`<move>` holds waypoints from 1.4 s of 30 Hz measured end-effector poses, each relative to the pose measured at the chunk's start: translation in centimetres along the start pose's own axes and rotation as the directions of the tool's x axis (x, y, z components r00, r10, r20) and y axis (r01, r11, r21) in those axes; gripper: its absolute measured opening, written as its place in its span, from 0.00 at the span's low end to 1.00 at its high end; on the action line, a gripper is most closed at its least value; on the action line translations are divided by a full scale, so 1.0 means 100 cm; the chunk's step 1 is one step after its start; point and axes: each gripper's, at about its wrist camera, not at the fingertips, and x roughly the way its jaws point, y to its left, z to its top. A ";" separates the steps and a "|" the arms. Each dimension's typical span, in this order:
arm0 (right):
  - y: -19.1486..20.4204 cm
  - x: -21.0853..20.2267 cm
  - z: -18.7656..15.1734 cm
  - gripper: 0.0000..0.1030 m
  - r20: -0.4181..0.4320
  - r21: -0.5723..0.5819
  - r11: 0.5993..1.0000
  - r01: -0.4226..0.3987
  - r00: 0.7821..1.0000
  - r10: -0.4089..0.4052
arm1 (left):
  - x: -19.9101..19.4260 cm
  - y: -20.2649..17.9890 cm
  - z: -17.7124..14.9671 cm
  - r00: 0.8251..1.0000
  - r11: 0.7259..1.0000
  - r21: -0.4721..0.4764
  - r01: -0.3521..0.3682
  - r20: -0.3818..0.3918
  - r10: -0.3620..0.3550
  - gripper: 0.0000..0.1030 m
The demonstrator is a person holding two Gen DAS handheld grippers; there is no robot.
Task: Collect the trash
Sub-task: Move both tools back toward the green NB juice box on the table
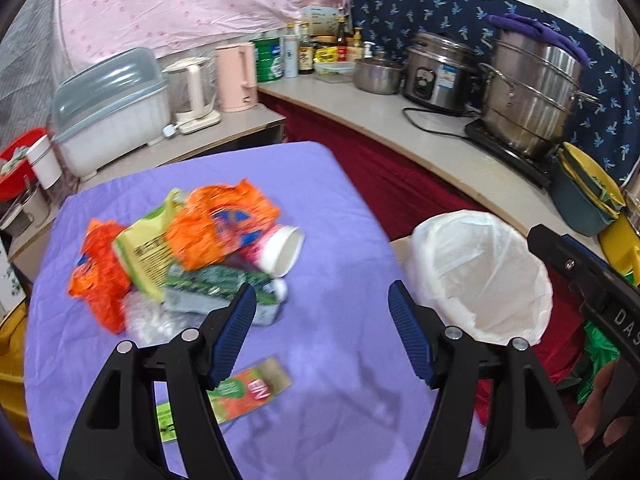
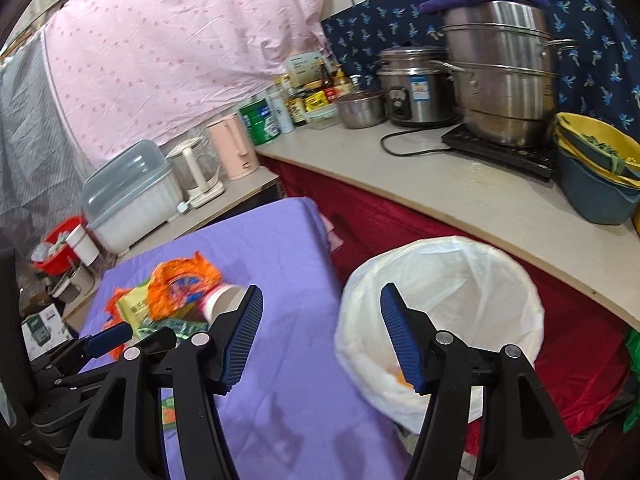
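Observation:
A pile of trash lies on the purple-covered table: crumpled orange wrappers, a yellow-green packet, a pink-and-white paper cup on its side, a green packet and clear plastic. A flat red-green sachet lies apart, nearer me. My left gripper hangs open and empty over the table, right of the pile. My right gripper is open and empty at the table's edge, beside the white-lined bin. Something orange lies inside the bin.
A counter runs behind the bin with a steel steamer pot on a hob, a rice cooker, bottles, and stacked yellow and blue basins. A lower shelf holds a pink kettle and a lidded dish box.

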 end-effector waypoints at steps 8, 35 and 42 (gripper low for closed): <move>0.047 0.015 -0.028 0.58 -0.070 -0.053 0.997 -0.060 0.996 0.056 | -0.005 0.061 -0.044 0.997 0.997 -0.029 -0.066 -0.046 0.065 0.71; 0.127 0.075 -0.138 0.58 -0.341 -0.158 0.980 -0.120 0.938 0.060 | 0.022 0.150 -0.139 0.989 0.996 0.061 -0.064 -0.127 0.071 0.75; 0.131 0.100 -0.151 0.58 -0.385 -0.166 0.980 -0.105 0.922 0.034 | 0.026 0.144 -0.146 0.991 0.992 0.120 0.026 -0.131 -0.010 0.75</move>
